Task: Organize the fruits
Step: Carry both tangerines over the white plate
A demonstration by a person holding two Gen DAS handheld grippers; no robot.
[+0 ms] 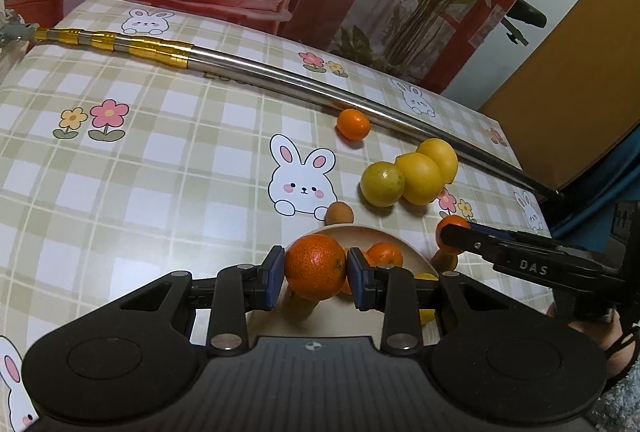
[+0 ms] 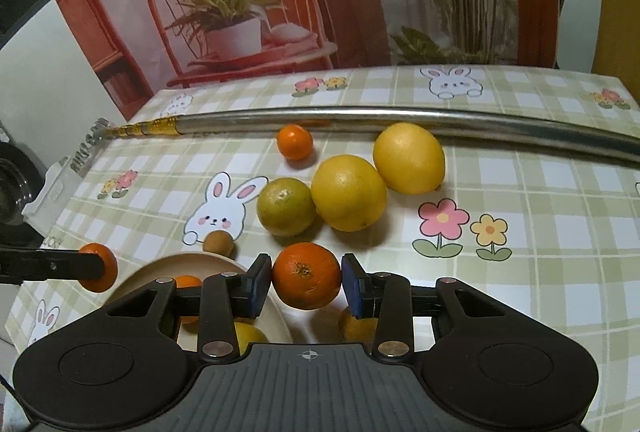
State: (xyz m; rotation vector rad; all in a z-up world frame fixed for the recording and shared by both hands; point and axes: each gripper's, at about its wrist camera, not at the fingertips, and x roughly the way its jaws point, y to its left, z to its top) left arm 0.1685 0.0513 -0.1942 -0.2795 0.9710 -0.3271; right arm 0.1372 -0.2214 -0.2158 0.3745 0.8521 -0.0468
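My left gripper (image 1: 316, 272) is shut on a mandarin (image 1: 316, 260), held just above the beige bowl (image 1: 380, 232). Inside the bowl lie another mandarin (image 1: 385, 254) and a yellow fruit (image 1: 426, 276). My right gripper (image 2: 307, 278) is shut on a second mandarin (image 2: 307, 272), off the tablecloth to the right of the bowl (image 2: 192, 258). Each gripper also shows in the other's view, the right gripper (image 1: 450, 232) and the left gripper (image 2: 102, 268), both with orange fruit. Loose on the table are a green-yellow citrus (image 2: 286, 205), two lemons (image 2: 348, 191) (image 2: 409, 157) and a small mandarin (image 2: 295, 141).
A long metal pole (image 2: 360, 117) with gold bands lies across the table behind the fruit. A small brown round fruit (image 2: 218, 243) sits against the bowl's far rim. Another orange fruit (image 2: 356, 328) rests on the cloth under my right gripper. The table's edge runs at the far right.
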